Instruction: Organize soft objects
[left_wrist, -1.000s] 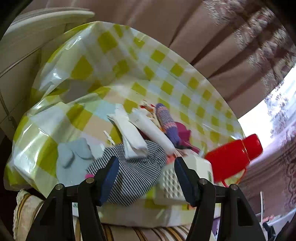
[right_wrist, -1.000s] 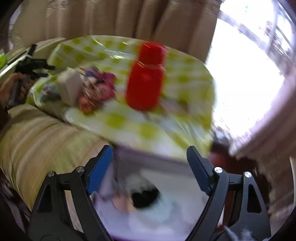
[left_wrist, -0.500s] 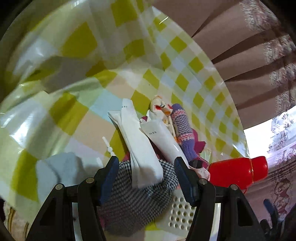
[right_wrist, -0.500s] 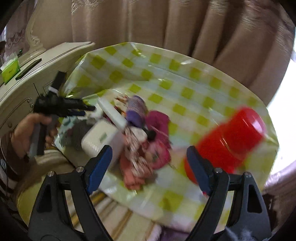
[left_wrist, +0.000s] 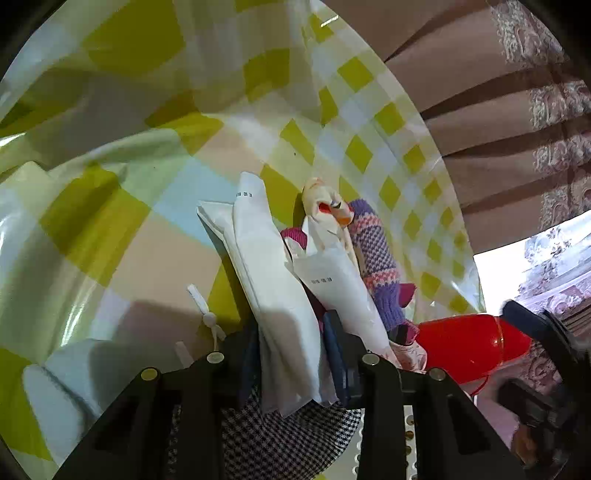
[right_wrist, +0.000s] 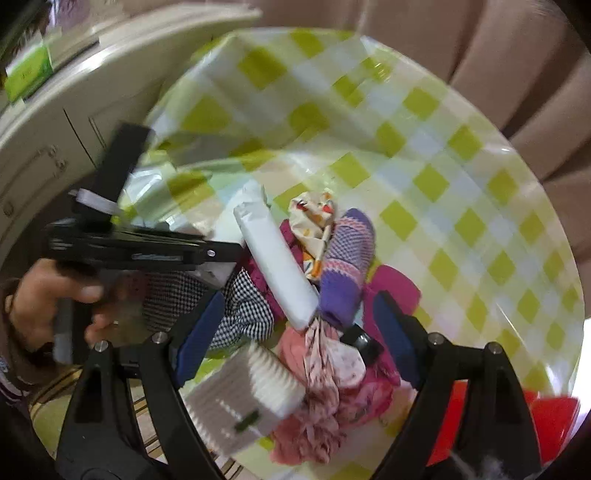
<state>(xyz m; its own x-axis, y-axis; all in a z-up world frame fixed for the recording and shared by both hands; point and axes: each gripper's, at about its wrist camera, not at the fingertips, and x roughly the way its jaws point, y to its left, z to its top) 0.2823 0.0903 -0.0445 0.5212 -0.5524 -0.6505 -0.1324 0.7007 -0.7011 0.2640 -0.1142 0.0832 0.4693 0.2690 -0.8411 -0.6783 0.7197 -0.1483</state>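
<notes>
**Heap at the near edge of the table**

The table (right_wrist: 461, 155) carries one heap of soft things near its near edge; the far part lies bare. In the left wrist view, two packets lie side by side atop the heap: the left packet (left_wrist: 273, 295) sits between the closing pads of the left claw (left_wrist: 291, 354), the right packet (left_wrist: 340, 291) just beside it. A knitted sock (left_wrist: 376, 258) lies right of them, a bottle (left_wrist: 465, 347) farther right. A checked cloth (left_wrist: 280, 439) lies under the packets. A perforated basket (right_wrist: 243, 402) sits nearest, left of a crumpled cloth (right_wrist: 325, 398).
</notes>
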